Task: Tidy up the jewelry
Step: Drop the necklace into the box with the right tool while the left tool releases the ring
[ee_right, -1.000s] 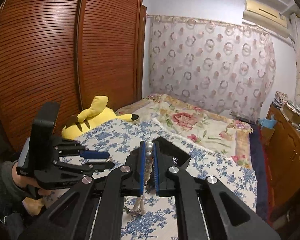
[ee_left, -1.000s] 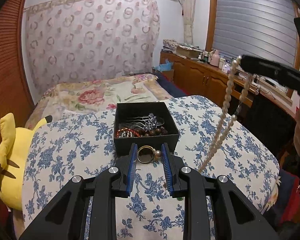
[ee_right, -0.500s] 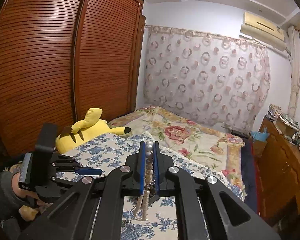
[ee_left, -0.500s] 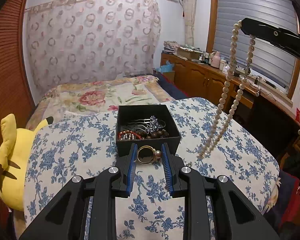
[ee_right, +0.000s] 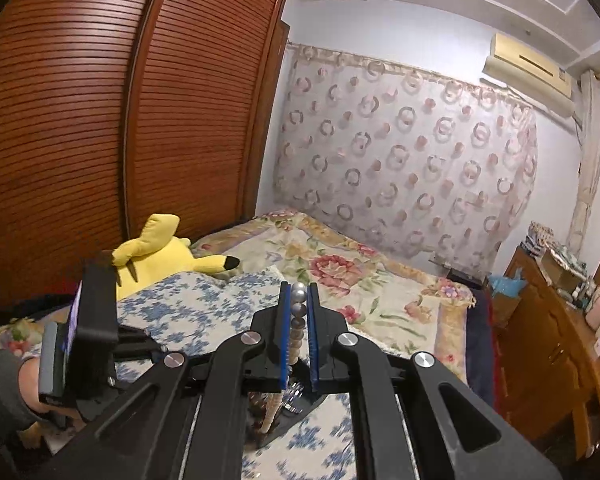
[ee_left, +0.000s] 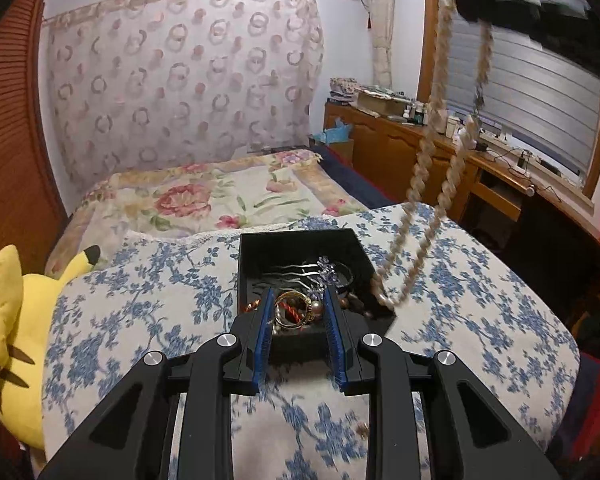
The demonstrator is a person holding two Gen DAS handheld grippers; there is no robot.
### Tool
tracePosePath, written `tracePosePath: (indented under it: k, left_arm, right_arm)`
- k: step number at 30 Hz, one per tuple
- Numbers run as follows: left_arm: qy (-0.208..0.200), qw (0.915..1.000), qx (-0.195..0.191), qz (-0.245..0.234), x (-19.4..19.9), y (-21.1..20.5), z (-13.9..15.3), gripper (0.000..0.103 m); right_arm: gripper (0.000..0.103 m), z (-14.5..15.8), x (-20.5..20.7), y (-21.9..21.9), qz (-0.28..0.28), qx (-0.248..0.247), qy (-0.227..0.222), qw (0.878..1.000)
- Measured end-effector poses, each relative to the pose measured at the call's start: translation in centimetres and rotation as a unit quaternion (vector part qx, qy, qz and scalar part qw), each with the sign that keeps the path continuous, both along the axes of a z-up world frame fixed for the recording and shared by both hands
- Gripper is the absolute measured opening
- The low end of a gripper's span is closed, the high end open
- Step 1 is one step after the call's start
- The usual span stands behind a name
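Note:
A black jewelry box (ee_left: 300, 246) sits on a blue-flowered cushion (ee_left: 148, 304) and holds hairpins and bead bracelets. My left gripper (ee_left: 298, 312) is shut on a gold ring with a pearl (ee_left: 294, 310), held over the box's near edge. My right gripper (ee_right: 299, 300) is shut on a pearl necklace (ee_right: 297, 312). In the left wrist view the necklace (ee_left: 430, 152) hangs blurred from the upper right, its lower loop at the box's right rim. The box corner (ee_right: 300, 408) shows below the right fingers.
A yellow plush toy (ee_left: 8, 320) lies at the cushion's left edge. A flowered bedspread (ee_left: 204, 196) stretches behind. A wooden cabinet and desk (ee_left: 420, 148) with clutter run along the right wall. A slatted wooden wardrobe (ee_right: 120, 120) stands at the left.
My left gripper has moved forward with the ring to over the box. My right gripper has lifted the necklace higher and swung its lower end toward the box's right side.

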State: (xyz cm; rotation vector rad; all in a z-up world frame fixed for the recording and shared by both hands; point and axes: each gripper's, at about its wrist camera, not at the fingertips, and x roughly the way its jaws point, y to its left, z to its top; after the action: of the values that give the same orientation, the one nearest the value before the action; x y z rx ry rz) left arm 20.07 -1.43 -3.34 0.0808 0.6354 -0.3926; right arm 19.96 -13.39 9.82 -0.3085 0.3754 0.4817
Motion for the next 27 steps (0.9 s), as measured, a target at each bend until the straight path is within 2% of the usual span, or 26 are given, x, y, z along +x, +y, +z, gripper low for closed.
tracePosePath:
  k: [9,11,13,16,22,27]
  left_arm:
    - [0.028,0.9995,0.01,0.007,4.3,-0.4,-2.8,0.024]
    - [0.033,0.9993,0.007,0.012,4.9,0.0,-3.4,0.036]
    - [0.032,0.9993,-0.003,0.018,5.0,0.8,-3.5,0.042]
    - [0.031,0.9989,-0.021,0.026,4.9,1.9,-3.3,0.045]
    - [0.023,0.9982,-0.034,0.043,4.3,4.0,-2.5,0.056]
    - [0.015,0.998,-0.028,0.055,3.7,5.3,-2.2,0.066]
  right_arm:
    - [0.009,-1.5,7.0,2.1,0.012,-0.009,0.017,1.0]
    - [0.009,-2.2,8.3,3.0,0.018,-0.014,0.025,0.999]
    - [0.009,-2.8,9.3,3.7,0.023,-0.016,0.029,0.999]
    - [0.009,-3.3,10.5,4.5,0.033,-0.013,0.033,0.999]
    - [0.009,-3.8,11.7,5.9,0.045,-0.009,0.037,0.998]
    - [0.009,-7.0,12.6,6.6,0.044,-0.018,0.073,0.996]
